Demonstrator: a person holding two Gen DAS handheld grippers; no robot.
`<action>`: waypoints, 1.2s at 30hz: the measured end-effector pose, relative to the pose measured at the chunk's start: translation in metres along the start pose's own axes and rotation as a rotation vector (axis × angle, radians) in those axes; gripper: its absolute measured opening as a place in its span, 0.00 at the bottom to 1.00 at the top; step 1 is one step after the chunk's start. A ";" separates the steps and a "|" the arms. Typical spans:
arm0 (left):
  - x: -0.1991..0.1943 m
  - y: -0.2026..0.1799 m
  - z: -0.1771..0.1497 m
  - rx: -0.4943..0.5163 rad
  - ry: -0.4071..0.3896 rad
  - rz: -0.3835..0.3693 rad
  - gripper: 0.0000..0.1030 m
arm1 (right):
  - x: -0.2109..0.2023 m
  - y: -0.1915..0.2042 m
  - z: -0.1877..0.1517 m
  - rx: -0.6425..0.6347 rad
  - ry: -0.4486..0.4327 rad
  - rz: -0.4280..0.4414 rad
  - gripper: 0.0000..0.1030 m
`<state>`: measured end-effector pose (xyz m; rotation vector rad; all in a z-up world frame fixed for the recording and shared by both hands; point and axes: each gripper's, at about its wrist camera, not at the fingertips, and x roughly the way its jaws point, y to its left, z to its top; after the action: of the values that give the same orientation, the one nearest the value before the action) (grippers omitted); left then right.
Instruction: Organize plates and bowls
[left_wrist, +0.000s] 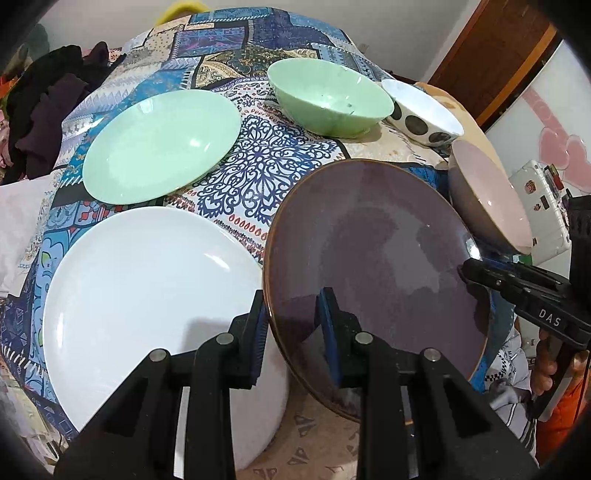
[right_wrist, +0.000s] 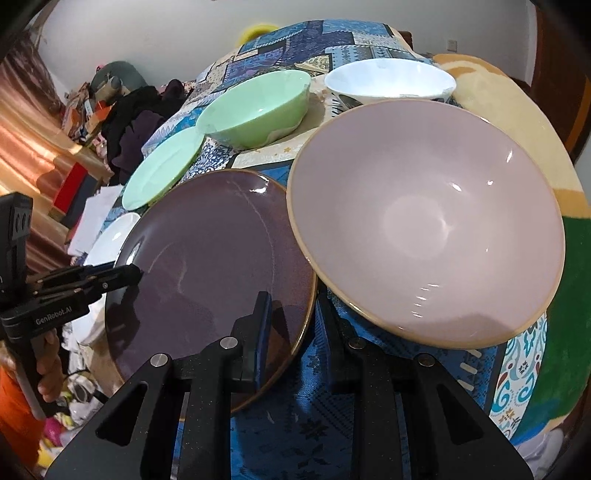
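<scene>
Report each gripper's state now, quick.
Left gripper: shut on the purple plate, gripping its near rim.
Right gripper: shut on the same purple plate, at its opposite edge.

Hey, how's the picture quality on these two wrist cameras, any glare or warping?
Left wrist view: strong fisheye bending, dark corners, soft glare on the white plate and purple plate. Right wrist view: same bending, bright glints on the pink bowl; both are sharp.

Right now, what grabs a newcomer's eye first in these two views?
The big dark purple plate, near the table's front edge, with the left gripper and right gripper each clamped on its rim from opposite sides. Right beside it sits a wide pink bowl; farther back lie a green plate and green bowl.
</scene>
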<state>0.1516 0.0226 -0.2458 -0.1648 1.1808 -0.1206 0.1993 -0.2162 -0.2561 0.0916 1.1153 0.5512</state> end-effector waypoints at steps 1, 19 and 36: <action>0.001 0.000 0.000 0.005 -0.001 0.009 0.26 | -0.001 0.001 0.000 -0.007 0.001 -0.001 0.23; -0.060 0.010 -0.005 0.009 -0.151 0.044 0.44 | -0.038 0.032 0.008 -0.088 -0.083 -0.031 0.25; -0.132 0.083 -0.040 -0.123 -0.285 0.229 0.80 | -0.017 0.114 0.044 -0.268 -0.147 0.050 0.54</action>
<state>0.0655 0.1256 -0.1562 -0.1480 0.9150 0.1725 0.1897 -0.1164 -0.1834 -0.0720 0.8899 0.7231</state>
